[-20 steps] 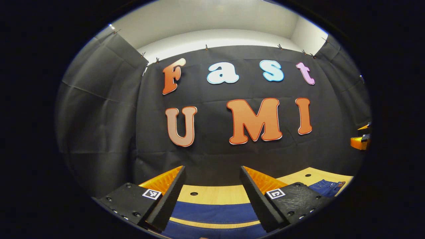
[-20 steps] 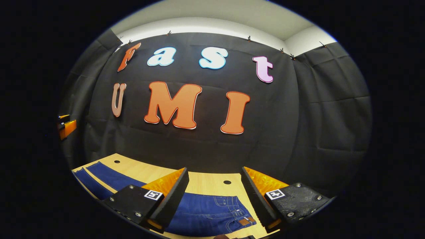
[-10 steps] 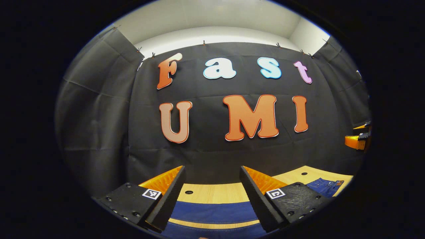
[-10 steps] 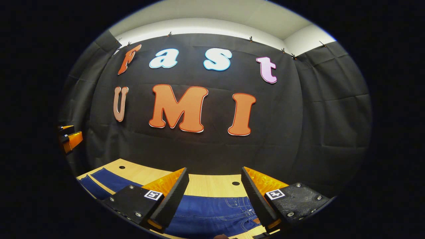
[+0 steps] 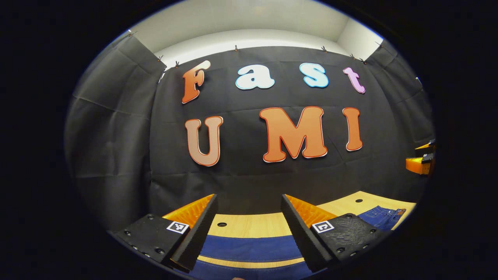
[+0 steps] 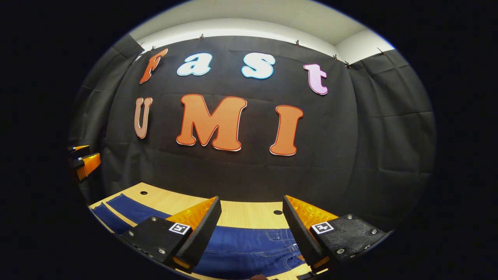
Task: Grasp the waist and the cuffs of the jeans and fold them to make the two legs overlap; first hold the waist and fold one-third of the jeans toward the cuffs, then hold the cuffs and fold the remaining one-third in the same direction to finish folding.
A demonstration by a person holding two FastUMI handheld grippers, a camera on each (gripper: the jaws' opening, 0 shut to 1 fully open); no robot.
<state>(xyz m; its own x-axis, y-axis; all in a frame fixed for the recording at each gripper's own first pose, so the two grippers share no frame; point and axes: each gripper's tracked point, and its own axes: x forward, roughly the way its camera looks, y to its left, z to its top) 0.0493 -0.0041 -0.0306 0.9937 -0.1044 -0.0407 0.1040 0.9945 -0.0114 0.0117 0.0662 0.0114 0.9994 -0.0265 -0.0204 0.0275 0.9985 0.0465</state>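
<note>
Blue jeans lie flat on the wooden table. In the left gripper view their two legs (image 5: 249, 249) run across the bottom, a strip of table between them, and the waist (image 5: 383, 217) shows at the far right. My left gripper (image 5: 249, 202) hovers above the legs, open and holding nothing. In the right gripper view the waist with its pockets (image 6: 256, 249) lies under my right gripper (image 6: 252, 204), which is open and holds nothing; the legs (image 6: 128, 208) stretch away to the left. The other gripper (image 6: 83, 161) shows at the left edge of that view.
The light wooden table (image 5: 253, 225) has small round holes (image 5: 222, 224) and ends at the black cloth wall just behind. In the left gripper view, the right gripper (image 5: 420, 161) shows at the right edge.
Both views have shifted slightly: the left gripper has tilted a little, and the right gripper has drifted sideways over the waist. Both stay open above the jeans.
</note>
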